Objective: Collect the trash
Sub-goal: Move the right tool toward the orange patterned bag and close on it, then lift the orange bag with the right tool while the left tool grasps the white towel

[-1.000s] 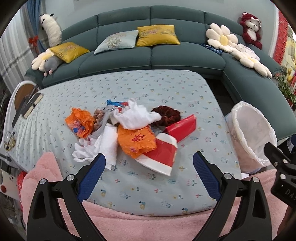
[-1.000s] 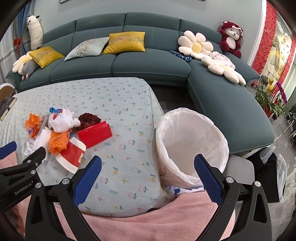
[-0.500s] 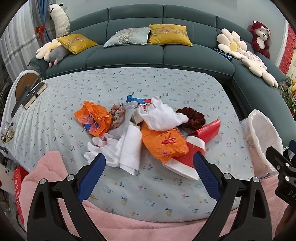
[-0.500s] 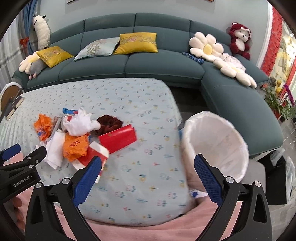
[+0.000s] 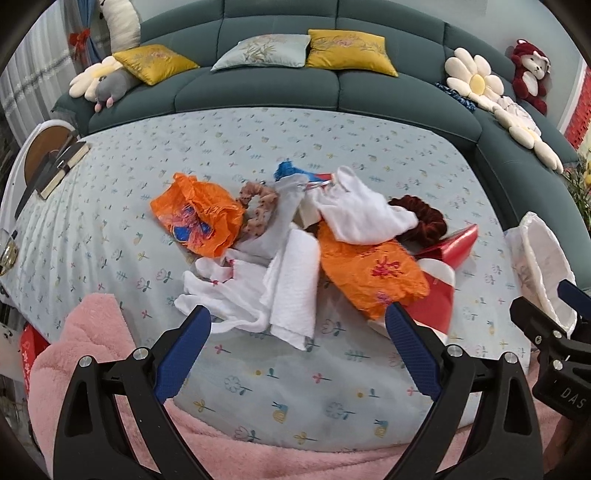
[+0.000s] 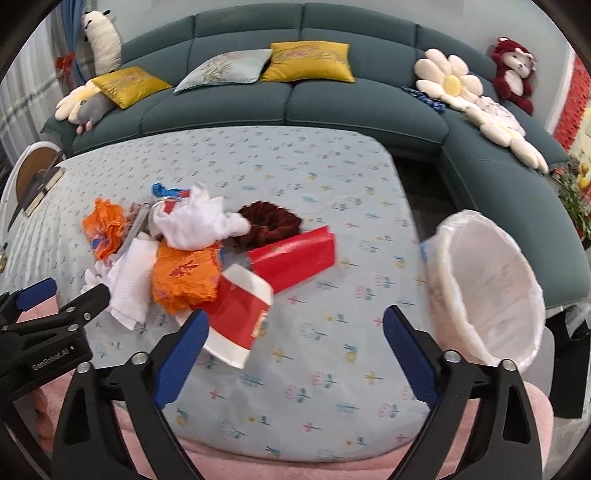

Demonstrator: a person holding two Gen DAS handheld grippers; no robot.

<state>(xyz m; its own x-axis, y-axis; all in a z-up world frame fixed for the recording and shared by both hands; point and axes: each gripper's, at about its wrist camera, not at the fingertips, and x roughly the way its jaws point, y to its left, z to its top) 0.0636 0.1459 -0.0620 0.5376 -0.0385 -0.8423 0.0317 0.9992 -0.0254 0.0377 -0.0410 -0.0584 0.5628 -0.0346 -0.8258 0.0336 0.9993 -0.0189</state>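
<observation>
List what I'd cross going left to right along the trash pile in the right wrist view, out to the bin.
Crumpled orange plastic bag → white paper towel → orange wrapper → red-and-white paper cup → red carton → bare stretch of floral tablecloth → white-lined trash bin.

Teal corner sofa [image 5: 280, 92] behind floral-covered table [image 5: 258, 133]; pale wall [image 6: 155, 11]; perhaps curtains [image 5: 33, 81] far left, blurred.

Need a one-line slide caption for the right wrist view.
Right claw, closing with nothing between its fingers, nears the red-and-white paper bag at the edge of the trash pile, lined bin to its right.
</observation>
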